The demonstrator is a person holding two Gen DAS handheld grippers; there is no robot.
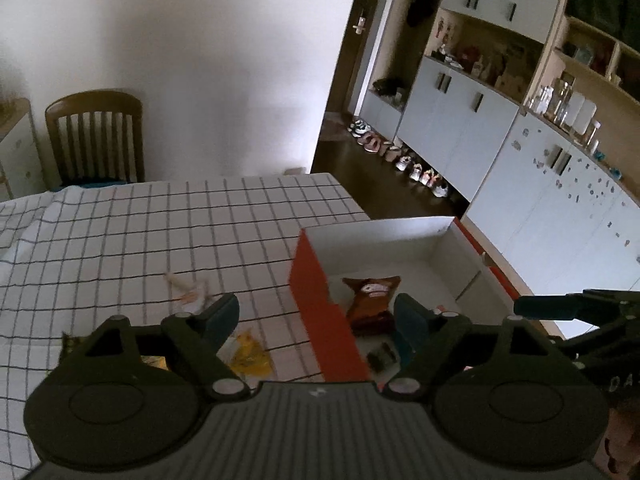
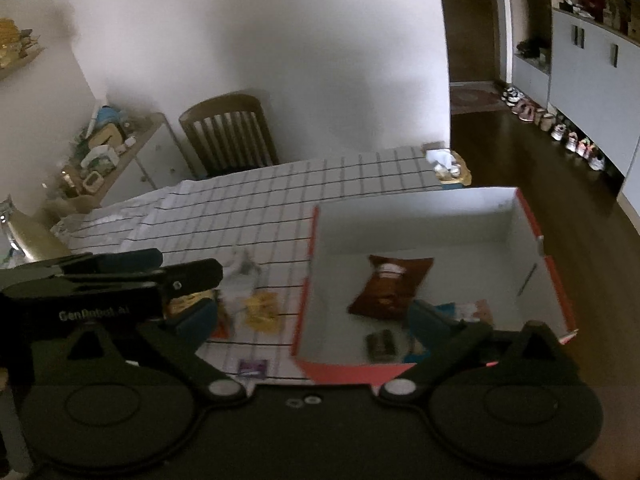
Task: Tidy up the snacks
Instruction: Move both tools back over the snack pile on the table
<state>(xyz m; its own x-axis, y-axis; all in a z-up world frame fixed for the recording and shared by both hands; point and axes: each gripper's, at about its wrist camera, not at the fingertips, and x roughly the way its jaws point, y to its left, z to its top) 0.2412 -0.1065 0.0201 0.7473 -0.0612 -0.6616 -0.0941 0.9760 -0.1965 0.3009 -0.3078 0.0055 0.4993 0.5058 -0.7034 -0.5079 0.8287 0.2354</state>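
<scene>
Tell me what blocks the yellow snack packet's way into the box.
The box's red near-left wall stands between the yellow packet on the tablecloth and the open interior. The packet must be lifted over it; nothing else visibly intervenes.

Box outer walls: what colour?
Orange-red outside, white inside; the box shows best in the right wrist view.

Left wrist view: my left gripper [image 1: 316, 312], jaws spread wide and holding nothing, straddles the near-left wall of the orange box [image 1: 320, 304].

The box sits at the right edge of the checked tablecloth [image 1: 180, 220]; inside it lie a brown snack bag [image 1: 370, 296] and a small dark packet [image 1: 382, 354]. A yellow packet [image 1: 250, 354] and a pale wrapper [image 1: 186, 286] rest on the cloth left of the box. My right gripper [image 1: 560, 306] enters from the right edge, its state unclear. A wooden chair [image 1: 96, 140] stands beyond the far-left corner.
</scene>
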